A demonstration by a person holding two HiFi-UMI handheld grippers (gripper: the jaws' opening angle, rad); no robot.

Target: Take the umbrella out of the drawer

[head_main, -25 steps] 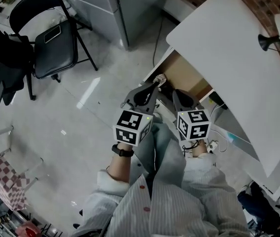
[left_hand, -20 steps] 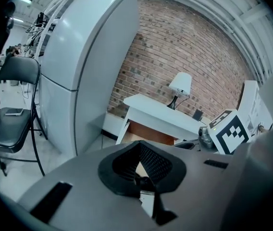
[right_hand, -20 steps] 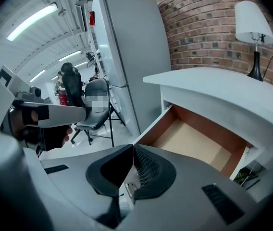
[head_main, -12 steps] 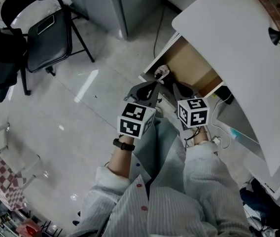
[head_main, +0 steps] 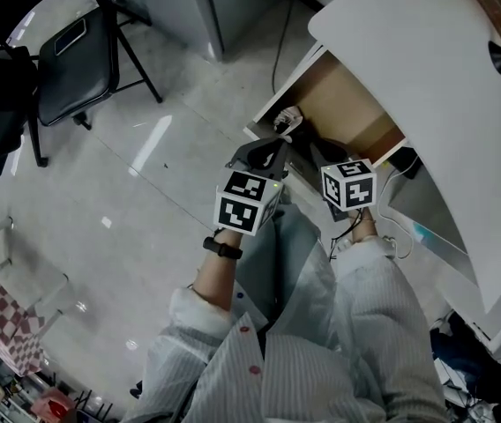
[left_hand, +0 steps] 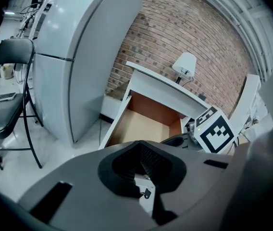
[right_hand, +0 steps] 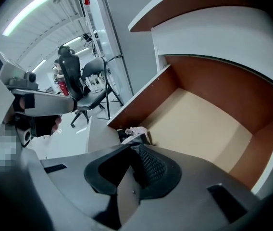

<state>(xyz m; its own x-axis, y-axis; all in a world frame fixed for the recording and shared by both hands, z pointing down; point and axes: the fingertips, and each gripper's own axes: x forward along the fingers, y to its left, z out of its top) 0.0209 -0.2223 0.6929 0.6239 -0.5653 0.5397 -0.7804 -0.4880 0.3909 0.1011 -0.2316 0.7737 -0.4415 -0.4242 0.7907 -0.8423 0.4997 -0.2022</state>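
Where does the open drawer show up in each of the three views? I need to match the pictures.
Head view: the open drawer is at upper centre-right, sticking out from under the white desk.
Left gripper view: the open drawer is at centre, just above the jaws.
Right gripper view: the open drawer fills the centre and right.
Shared landmark: the white desk directly over it.
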